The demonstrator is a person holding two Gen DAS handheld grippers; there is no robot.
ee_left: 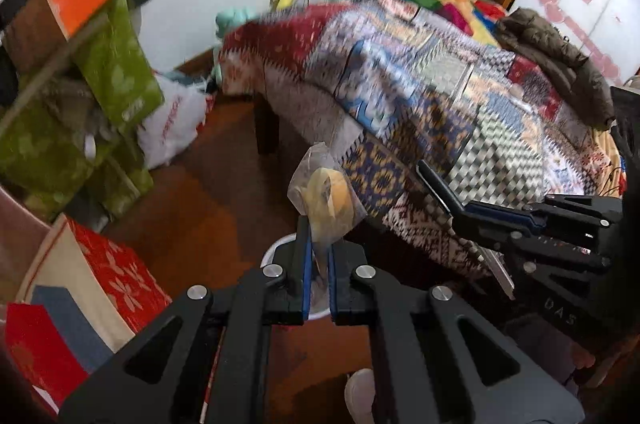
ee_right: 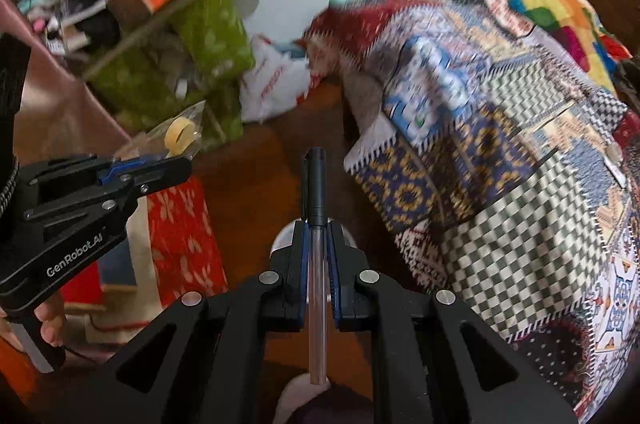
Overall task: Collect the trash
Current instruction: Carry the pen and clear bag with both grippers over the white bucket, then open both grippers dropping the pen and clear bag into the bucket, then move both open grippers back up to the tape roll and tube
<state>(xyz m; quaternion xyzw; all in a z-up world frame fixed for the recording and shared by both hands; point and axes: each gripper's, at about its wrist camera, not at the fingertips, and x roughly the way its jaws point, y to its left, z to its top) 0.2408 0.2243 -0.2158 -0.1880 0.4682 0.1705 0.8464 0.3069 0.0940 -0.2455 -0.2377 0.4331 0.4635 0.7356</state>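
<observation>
Left hand-held gripper pinching a clear plastic bag containing tape rolls; right hand-held gripper clamped on a pen, beside the quilt-covered bed.

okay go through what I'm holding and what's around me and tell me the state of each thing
left gripper: shut on clear bag.
clear bag: held, tape roll inside.
right gripper: shut on pen.
pen: held, capped, pointing forward.
patchwork blanket: draped over the bed.
</observation>
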